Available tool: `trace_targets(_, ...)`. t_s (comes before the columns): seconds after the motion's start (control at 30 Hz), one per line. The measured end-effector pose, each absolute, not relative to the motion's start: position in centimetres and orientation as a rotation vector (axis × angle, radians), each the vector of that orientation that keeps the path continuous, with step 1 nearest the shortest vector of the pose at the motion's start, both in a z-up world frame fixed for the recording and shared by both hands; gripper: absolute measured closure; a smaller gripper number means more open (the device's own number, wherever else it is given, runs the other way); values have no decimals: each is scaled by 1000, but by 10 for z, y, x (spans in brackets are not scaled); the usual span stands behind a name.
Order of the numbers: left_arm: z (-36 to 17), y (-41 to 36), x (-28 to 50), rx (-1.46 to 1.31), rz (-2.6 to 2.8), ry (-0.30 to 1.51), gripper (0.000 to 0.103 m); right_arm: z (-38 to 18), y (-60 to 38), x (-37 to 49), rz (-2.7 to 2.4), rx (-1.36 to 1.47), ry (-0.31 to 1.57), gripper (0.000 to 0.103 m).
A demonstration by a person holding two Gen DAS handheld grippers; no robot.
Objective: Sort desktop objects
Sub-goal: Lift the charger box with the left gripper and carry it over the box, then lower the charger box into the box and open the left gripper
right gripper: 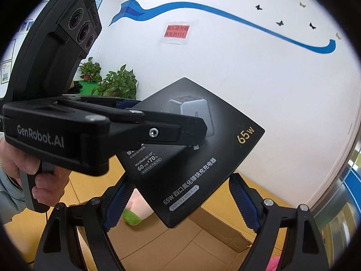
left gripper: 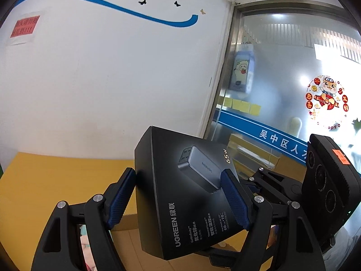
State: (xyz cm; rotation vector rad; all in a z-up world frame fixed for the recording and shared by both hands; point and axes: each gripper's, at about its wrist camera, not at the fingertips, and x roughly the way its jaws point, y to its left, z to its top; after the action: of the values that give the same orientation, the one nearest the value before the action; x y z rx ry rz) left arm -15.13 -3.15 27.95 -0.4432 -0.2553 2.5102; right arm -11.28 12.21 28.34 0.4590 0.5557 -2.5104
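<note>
**Charger box held up over the open carton**

While the left gripper (left gripper: 178, 196) is clamping the black charger box (left gripper: 180, 194) between its blue pads (left gripper: 119, 198), the box is hanging tilted in the air, its printed face turned toward the camera. In the right wrist view the same box (right gripper: 198, 158) is sitting above an open cardboard carton (right gripper: 180, 244), with the left gripper (right gripper: 171, 122) reaching in from the left, a bare hand (right gripper: 40, 180) squeezing its handle. The right gripper (right gripper: 180, 203) is standing spread wide below the box, its right finger apart from it; whether its left finger touches the box, I cannot tell. The carton is resting on a yellow table (left gripper: 56, 180) against a white wall (left gripper: 124, 79).
</note>
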Motion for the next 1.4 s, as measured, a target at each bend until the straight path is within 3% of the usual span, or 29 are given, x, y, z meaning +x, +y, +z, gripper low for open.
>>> trace_targets(0.23, 208, -21, -225, -676, 2524, -302, 23, 230, 136, -189, -2427, 609, 459, 18)
trace_targets(0.7, 50, 26, -308, -1253, 2448, -341, 23, 60, 159, -266, -2222, 1064, 334, 18)
trace_targets(0.87, 8, 35, -321, -1474, 2422, -337, 31, 12, 151, -283, -2144, 1233, 341, 18)
trace_targets(1.1, 18, 36, -314, -1489, 2434, -314, 34, 0, 158, -288, -2179, 1313, 258, 18)
trace_targets(1.4, 100, -7, -218, -1204, 2553, -167, 18, 26, 185, -256, -2257, 1362, 297, 18)
